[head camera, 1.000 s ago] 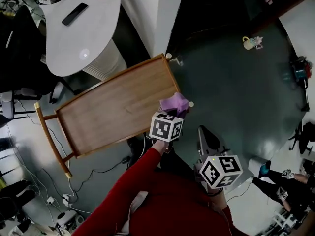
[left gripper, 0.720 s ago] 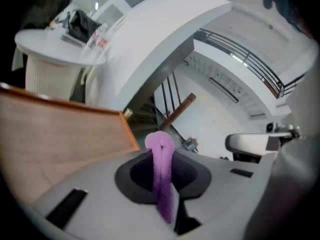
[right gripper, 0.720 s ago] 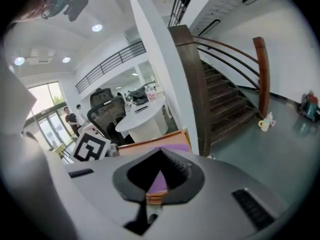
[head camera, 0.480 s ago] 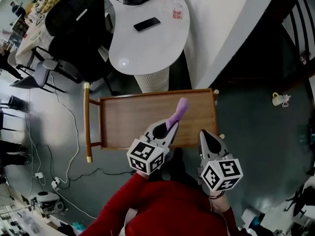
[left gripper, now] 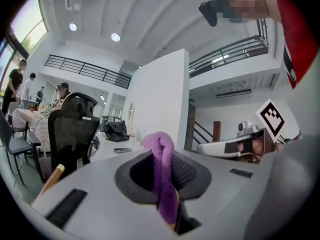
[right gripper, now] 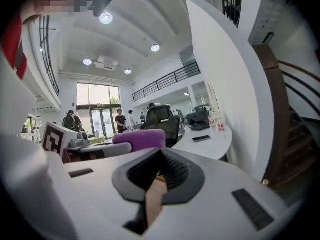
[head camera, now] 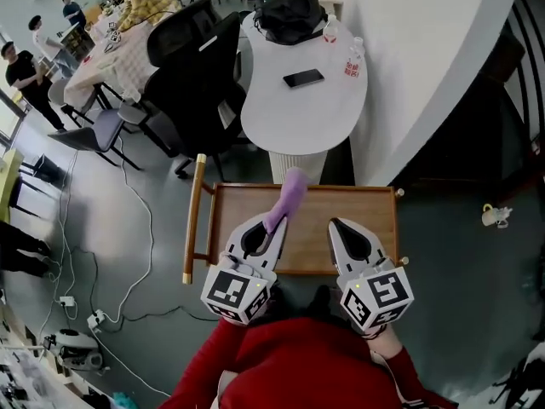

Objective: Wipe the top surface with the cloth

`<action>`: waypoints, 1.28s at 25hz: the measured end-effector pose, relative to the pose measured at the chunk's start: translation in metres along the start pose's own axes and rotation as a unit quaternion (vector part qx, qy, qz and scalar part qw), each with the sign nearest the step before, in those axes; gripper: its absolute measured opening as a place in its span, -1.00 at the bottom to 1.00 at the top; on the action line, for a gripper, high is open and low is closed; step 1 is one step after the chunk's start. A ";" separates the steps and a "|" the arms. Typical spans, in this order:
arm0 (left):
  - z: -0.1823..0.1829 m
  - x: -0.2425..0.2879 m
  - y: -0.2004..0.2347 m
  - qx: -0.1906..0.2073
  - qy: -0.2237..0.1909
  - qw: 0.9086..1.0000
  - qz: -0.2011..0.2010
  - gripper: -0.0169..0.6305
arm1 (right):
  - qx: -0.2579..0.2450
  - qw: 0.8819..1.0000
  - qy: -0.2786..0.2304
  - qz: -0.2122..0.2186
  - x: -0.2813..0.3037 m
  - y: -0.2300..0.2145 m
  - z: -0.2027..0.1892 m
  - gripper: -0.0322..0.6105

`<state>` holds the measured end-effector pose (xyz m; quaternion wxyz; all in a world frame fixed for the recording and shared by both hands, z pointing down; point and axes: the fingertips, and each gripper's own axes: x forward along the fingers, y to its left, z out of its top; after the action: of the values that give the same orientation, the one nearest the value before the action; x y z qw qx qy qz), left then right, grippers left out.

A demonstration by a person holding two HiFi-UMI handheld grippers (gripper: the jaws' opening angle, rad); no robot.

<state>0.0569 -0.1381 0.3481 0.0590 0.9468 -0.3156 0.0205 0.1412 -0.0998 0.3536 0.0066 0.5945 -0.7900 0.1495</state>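
The wooden top (head camera: 375, 220) is a low trolley-like tray with a raised rim, right in front of me in the head view. My left gripper (head camera: 274, 222) is over its near middle, shut on a purple cloth (head camera: 289, 192) that sticks out forward past the jaws. In the left gripper view the cloth (left gripper: 162, 174) stands up between the closed jaws of that gripper (left gripper: 169, 206). My right gripper (head camera: 339, 228) hovers beside it to the right, shut and holding nothing. The right gripper view shows its jaws closed (right gripper: 159, 178), and the cloth (right gripper: 138, 137) to the left.
Behind the tray stands a white rounded table (head camera: 281, 118) with a phone (head camera: 304, 77), bottles (head camera: 352, 60) and a black bag (head camera: 289, 11). Black office chairs (head camera: 192, 83) are left of it. Cables (head camera: 128, 254) trail on the floor. A white wall (head camera: 426, 66) rises at right.
The head view has swung round, so the wooden top now lies level before me. Both grippers have come side by side over its near part. The cloth stays in the left gripper.
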 end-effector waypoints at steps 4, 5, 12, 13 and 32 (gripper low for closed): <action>0.012 -0.013 0.006 0.023 -0.018 1.000 -0.006 -0.80 | -0.015 0.999 -0.040 -0.006 -0.007 0.008 0.013 -0.89; 0.015 -0.015 0.007 0.024 -0.023 0.999 -0.007 -0.80 | -0.016 0.999 -0.046 -0.012 -0.009 0.008 0.015 -0.89; 0.022 -0.026 -0.004 0.025 -0.031 0.999 0.000 -0.80 | -0.002 0.997 -0.071 -0.035 -0.029 0.005 0.020 -0.89; 0.023 -0.026 -0.006 0.027 -0.032 0.999 -0.001 -0.80 | -0.003 0.996 -0.075 -0.037 -0.032 0.005 0.022 -0.89; 0.019 -0.021 -0.019 0.006 -0.029 0.999 -0.015 -0.80 | -0.048 0.995 -0.078 -0.050 -0.054 0.002 0.028 -0.89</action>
<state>0.0513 -0.1129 0.3262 0.0441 0.9520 -0.3028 -0.0057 0.1597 -0.0557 0.3158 -0.0187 0.6425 -0.7634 0.0643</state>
